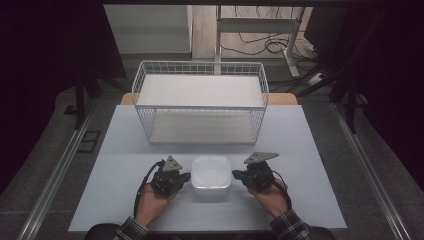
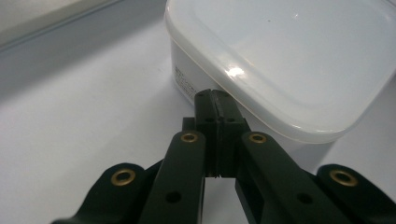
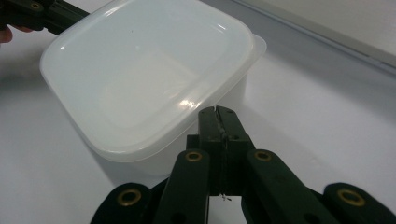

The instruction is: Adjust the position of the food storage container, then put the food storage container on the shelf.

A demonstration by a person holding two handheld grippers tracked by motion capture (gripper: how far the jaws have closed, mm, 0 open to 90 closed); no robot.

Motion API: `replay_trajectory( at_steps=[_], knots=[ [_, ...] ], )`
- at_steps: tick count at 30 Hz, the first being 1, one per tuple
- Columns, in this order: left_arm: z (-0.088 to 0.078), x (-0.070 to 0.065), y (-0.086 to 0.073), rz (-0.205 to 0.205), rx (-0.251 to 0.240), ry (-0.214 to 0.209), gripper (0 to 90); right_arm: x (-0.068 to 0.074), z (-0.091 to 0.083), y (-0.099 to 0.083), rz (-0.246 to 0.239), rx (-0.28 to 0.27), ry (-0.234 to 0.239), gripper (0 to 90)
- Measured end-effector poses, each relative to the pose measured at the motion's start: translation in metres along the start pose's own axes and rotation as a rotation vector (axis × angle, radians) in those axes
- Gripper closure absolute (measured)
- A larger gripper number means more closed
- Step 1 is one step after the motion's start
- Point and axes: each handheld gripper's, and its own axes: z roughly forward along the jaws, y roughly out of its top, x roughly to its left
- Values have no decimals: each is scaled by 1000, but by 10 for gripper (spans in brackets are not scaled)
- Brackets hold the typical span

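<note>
A white, square plastic container with its lid on (image 1: 211, 177) sits on the pale table near the front edge, between my two hands. My left gripper (image 1: 187, 176) is at its left side, jaws shut with nothing between them, tips (image 2: 215, 94) just under the lid's rim (image 2: 243, 88). My right gripper (image 1: 235, 174) is at its right side, also shut and empty, with its tips (image 3: 218, 111) just below the lid's edge. From the right gripper view the container (image 3: 149, 84) is large, and the left gripper (image 3: 42, 11) lies beyond it.
A white wire basket rack with two shelves (image 1: 200, 102) stands at the back of the table. The table top (image 1: 125, 145) lies bare around the container. Beyond the table are a desk frame and cables on the floor (image 1: 260, 45).
</note>
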Motion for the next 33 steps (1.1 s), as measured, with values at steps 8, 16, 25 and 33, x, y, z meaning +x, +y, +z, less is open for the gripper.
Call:
replay_trajectory(
  at_steps=[8,16,25,33],
  knots=[
    [-10,2,-11,-18,-32,-55,890,12,-12,-11,-19,-16,-5,892],
    [-31,13,-28,-11,-104,-29,493,6,-34,-22,-42,-76,-28,648],
    [-29,18,-38,-5,-85,-9,202,2,-34,-36,-37,-59,-85,227],
    [-30,20,-35,-47,-117,-43,72,0,-34,-35,1,-60,-74,196]
  ],
)
